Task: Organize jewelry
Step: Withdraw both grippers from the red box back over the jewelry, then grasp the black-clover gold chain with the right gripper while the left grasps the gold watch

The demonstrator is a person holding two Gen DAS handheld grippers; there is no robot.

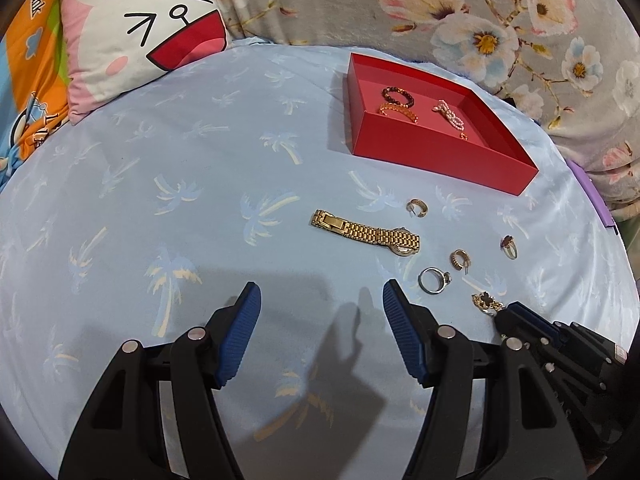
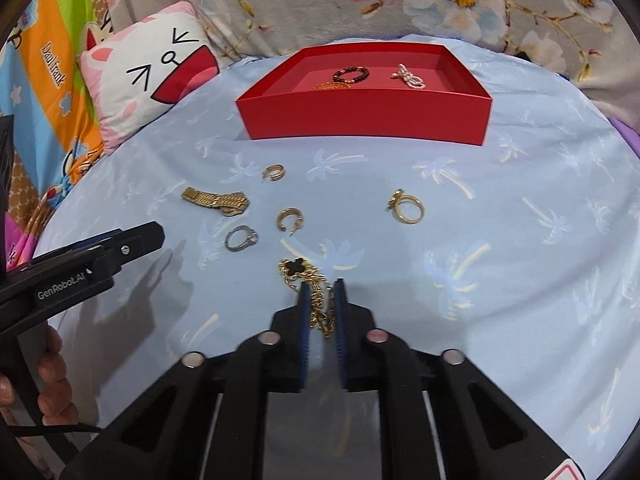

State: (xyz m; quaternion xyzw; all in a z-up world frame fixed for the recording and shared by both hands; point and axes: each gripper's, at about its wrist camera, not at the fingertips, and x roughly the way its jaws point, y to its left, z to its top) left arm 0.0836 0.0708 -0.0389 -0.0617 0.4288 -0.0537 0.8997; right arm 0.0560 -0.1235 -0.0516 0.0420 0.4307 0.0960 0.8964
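A red box [image 1: 420, 148] [image 2: 360, 120] on the blue cloth holds a dark bead bracelet [image 2: 351, 75], an orange bracelet [image 1: 398, 111] and a pearl piece [image 2: 409, 77]. On the cloth lie a gold watch [image 1: 366, 234] [image 2: 214, 200], two gold hoop earrings [image 2: 274, 172] [image 2: 289, 219], a silver ring [image 2: 241, 237] and a gold ring [image 2: 406, 206]. My right gripper [image 2: 321, 286] is shut on a gold chain bracelet with a black clover [image 2: 298, 268], which rests on the cloth. My left gripper [image 1: 320, 300] is open and empty, left of the rings.
A cat-face pillow [image 1: 136, 36] lies at the back left. A floral blanket [image 1: 480, 12] runs along the back. A colourful sheet [image 2: 44, 92] is at the far left. The person's hand [image 2: 48, 380] holds the left gripper.
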